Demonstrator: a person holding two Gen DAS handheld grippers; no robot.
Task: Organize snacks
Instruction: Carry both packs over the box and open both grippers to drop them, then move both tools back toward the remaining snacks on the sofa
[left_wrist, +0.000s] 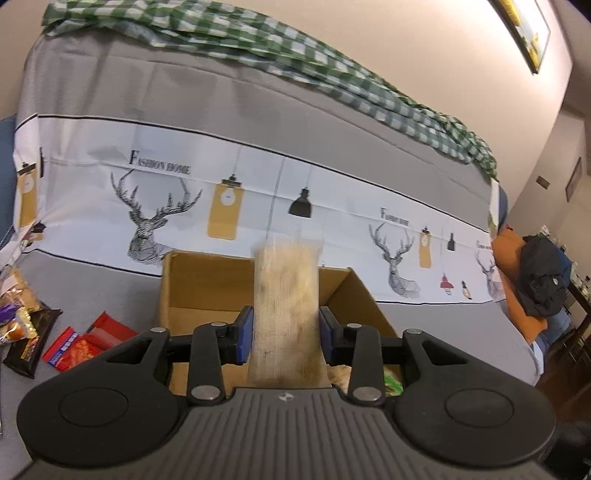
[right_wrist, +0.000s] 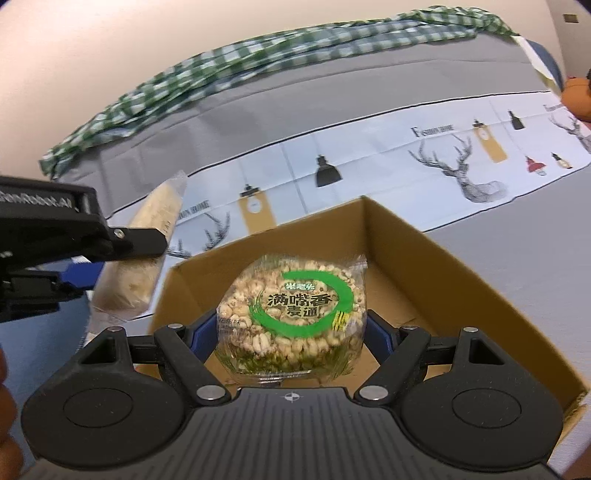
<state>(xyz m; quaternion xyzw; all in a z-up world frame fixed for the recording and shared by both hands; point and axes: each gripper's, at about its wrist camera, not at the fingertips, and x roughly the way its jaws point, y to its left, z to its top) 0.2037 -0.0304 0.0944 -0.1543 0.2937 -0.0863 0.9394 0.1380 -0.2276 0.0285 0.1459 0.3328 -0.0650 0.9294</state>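
My left gripper (left_wrist: 285, 334) is shut on a pale puffed-grain snack pack (left_wrist: 286, 306), held edge-on above the near side of an open cardboard box (left_wrist: 192, 284). The same pack (right_wrist: 147, 254) and the left gripper (right_wrist: 122, 243) show at the left of the right wrist view, beside the box's left corner. My right gripper (right_wrist: 291, 332) is shut on a round puffed-grain cake pack with a green ring label (right_wrist: 295, 314), held over the inside of the cardboard box (right_wrist: 424, 254).
Red snack packets (left_wrist: 85, 343) and dark and purple snack bags (left_wrist: 22, 328) lie on the grey cover left of the box. A white deer-print cloth (left_wrist: 258, 199) runs behind the box. A green checked cloth (left_wrist: 258, 40) lies along the far edge.
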